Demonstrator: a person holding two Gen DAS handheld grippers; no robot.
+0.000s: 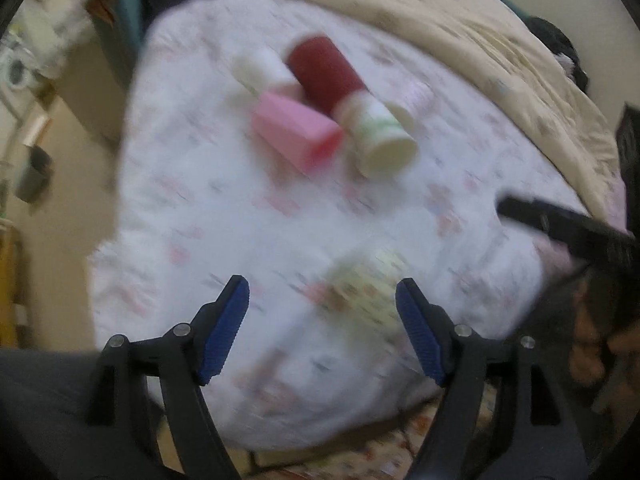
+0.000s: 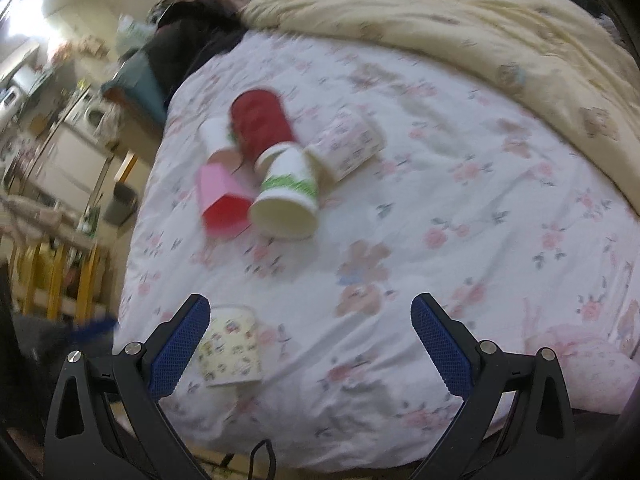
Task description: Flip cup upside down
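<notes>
Patterned cup (image 2: 230, 346) sits on the bed (image 2: 460, 200) near the front edge, mouth up, axis roughly vertical. It's just past my right gripper (image 2: 310, 320) at 10 o'clock, beside the left finger. Right fingers wide apart, empty. Left gripper (image 1: 322, 296) also spread, cup (image 1: 368, 280) blurred btwn its tips, 1 o'clock. Left looks nearer, I think.

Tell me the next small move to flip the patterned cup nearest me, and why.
Probably ease the left tool forward around the patterned cup. Its jaws are open, the cup stands just ahead between them, and the right tool sits off to its side.
</notes>
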